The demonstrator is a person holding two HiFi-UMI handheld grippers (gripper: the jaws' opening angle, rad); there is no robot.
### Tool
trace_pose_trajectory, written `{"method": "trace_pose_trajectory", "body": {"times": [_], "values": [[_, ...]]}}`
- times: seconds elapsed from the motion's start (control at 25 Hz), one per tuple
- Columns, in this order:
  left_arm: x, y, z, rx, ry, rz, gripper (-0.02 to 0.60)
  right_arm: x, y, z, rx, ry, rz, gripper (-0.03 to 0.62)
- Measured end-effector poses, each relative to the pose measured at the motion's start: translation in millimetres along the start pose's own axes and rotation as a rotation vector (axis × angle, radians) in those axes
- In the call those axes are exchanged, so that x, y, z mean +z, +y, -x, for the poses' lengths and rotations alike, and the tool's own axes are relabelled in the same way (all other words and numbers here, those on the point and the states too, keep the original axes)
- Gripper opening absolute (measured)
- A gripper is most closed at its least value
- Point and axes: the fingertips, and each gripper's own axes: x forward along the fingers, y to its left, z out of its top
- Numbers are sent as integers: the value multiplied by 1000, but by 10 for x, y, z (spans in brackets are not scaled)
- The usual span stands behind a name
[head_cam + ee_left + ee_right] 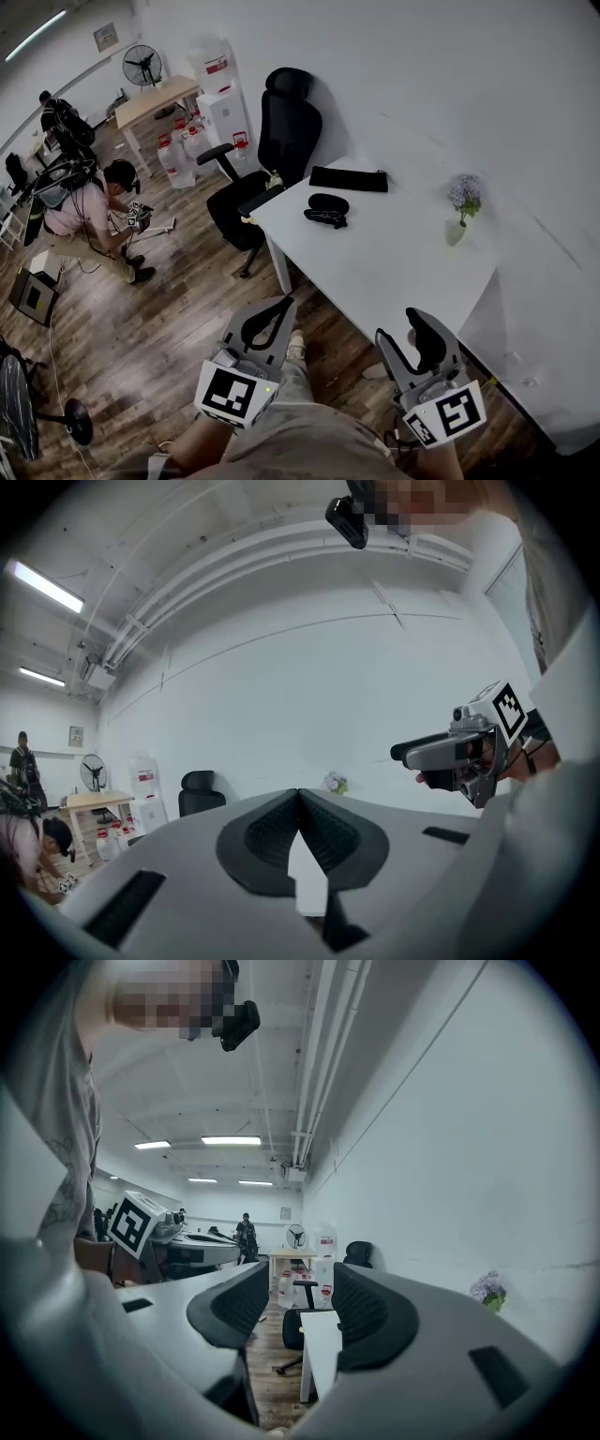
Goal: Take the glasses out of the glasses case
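Left gripper (298,797) is sitting pressed together with nothing in it, right gripper (300,1283) is holding its jaws spread and empty, both are hovering off the white table's (394,272) near edge, and the glasses case (328,202) is lying toward its far side, well apart from both.

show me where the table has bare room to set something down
Near half of the table is bare, from the case to the front edge; so is the stretch between case and vase. Crowded only at the far corner, pouch beside case.
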Motion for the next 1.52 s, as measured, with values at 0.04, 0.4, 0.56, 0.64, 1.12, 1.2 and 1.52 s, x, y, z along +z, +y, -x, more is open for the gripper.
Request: {"method": "trace_pose_trajectory", "body": {"times": [0.04, 0.4, 0.56, 0.64, 1.12, 1.2, 1.52], "values": [[-18, 35, -50, -1, -2, 8, 17, -27, -29, -59, 0, 7, 4, 219], [-291, 535, -618, -19, 57, 23, 17, -327, -325, -819, 28, 124, 24, 219], [-288, 811, -972, -49, 66, 63, 17, -505, -497, -1280, 51, 207, 22, 219], [-382, 982, -1159, -70, 99, 50, 16, -597, -590, -1529, 52, 248, 23, 219], [-1082, 1999, -2400, -224, 273, 10, 15, -1274, -1167, -3133, 102, 521, -63, 219], [-1227, 2101, -2612, -254, 293, 8, 17, -1467, -1318, -3363, 93, 564, -69, 219], [-1788, 2395, -3241, -334, 397, 3, 17, -2135, -1744, -4097, 111, 727, -12, 219]]}}
